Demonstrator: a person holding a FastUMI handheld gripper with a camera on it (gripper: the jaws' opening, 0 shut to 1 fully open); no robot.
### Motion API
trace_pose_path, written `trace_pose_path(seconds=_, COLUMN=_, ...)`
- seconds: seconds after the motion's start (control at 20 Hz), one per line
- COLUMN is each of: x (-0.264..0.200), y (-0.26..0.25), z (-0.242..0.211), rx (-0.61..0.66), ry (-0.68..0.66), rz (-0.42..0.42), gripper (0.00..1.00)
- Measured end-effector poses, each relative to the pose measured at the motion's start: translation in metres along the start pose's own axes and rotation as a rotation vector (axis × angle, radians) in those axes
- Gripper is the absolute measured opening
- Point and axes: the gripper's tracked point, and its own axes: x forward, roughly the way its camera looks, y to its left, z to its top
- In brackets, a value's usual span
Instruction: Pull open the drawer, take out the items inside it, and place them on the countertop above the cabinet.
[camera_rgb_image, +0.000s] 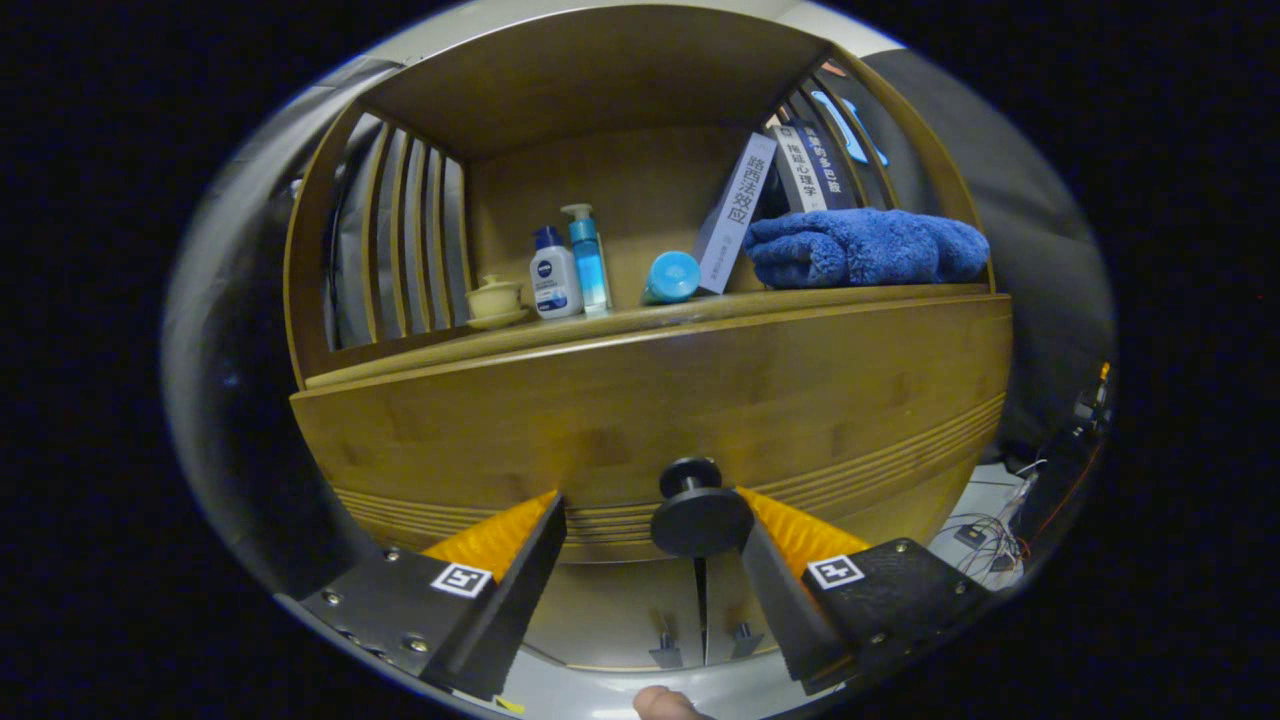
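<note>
gripper (650, 525) held spread, unclenched | knob (698, 510) of closed drawer (650, 410) framed between fingers, nearer the right one

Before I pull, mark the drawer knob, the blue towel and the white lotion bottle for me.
drawer knob (700, 518), gripper view, on its round face, between the open fingers, nearer the right one.
blue towel (865, 247), gripper view, on its folded top.
white lotion bottle (555, 285), gripper view, on its body.

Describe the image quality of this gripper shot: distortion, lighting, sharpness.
Gripper view: strong fisheye bends the drawer front and countertop into bulging curves; light is dim and warm, falling darker around the cabinet; the knob, between the open gripper fingers and against the right one, is sharp, as are the blue towel and bottles; no notable glare or motion blur.
</note>
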Motion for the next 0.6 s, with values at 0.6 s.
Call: trace_pose_path(seconds=0.6, x=-0.029, y=-0.011, z=-0.025, rx=-0.006, ry=0.119, rz=-0.023, gripper=0.99)
